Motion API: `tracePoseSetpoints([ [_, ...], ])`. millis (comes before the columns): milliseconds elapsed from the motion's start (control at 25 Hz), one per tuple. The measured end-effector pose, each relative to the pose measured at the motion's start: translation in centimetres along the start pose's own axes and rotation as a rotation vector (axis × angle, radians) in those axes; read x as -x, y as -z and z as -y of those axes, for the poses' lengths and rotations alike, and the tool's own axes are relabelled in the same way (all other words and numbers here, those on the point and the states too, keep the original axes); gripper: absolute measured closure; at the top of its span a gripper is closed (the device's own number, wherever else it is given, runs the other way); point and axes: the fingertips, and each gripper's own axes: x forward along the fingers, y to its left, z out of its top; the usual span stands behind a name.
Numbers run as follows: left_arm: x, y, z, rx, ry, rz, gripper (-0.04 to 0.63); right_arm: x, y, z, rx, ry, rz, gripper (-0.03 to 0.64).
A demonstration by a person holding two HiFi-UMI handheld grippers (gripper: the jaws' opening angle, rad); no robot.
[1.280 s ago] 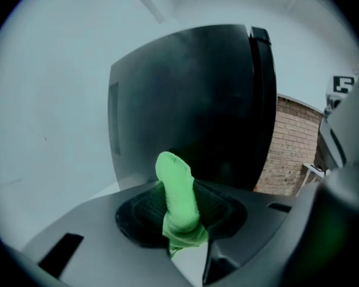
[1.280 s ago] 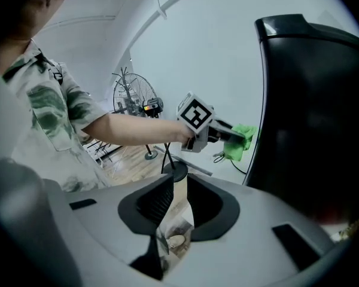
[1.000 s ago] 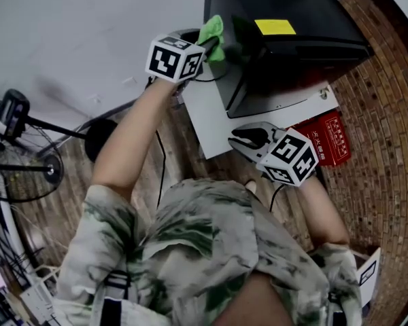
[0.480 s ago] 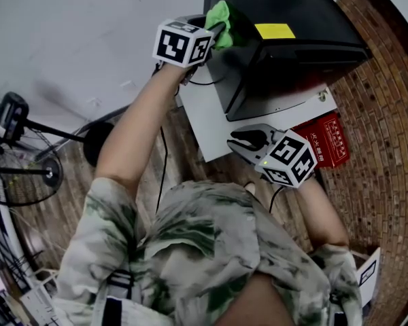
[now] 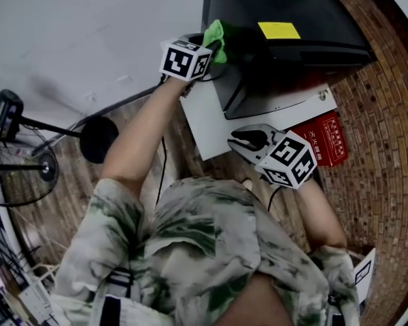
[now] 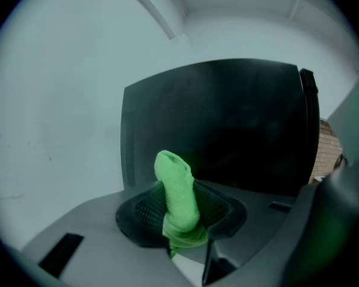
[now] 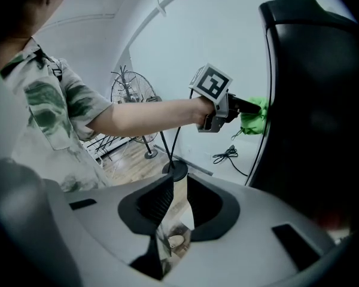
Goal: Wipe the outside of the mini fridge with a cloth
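Head view looks steeply down; all 3 views share the mini fridge [image 5: 313, 12], close by.

The left arm [image 5: 139, 134] is stretching straight out ahead of the body, forearm bare below a short sleeve, and is holding the left gripper [image 5: 214, 45] out at its far end, its marker cube [image 5: 185, 60] facing up. In the left gripper view that gripper [image 6: 182, 214] is clamping its jaws on a cloth [image 6: 178, 190] that is standing up out of them. The right arm [image 5: 319, 209] is bending at the elbow and staying close to the torso, holding the right gripper [image 5: 247, 140] low in front of the chest, pointing forward and to the left. Its jaws [image 7: 176, 214] are standing a little apart and are gripping nothing.
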Motion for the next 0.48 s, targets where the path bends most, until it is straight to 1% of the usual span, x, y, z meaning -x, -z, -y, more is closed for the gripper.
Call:
tracePoseSetpoints([
  [280, -2.4, 6.6, -0.1, 0.045, 0.001, -0.096, 0.462, -0.1, 0.5, 1.3, -0.019, 0.005, 0.002, 0.528],
  [480, -3.9, 10.7, -0.2, 0.062, 0.009, -0.160, 0.462, -0.3, 0.6, 1.8, -0.022, 0.005, 0.002, 0.529],
])
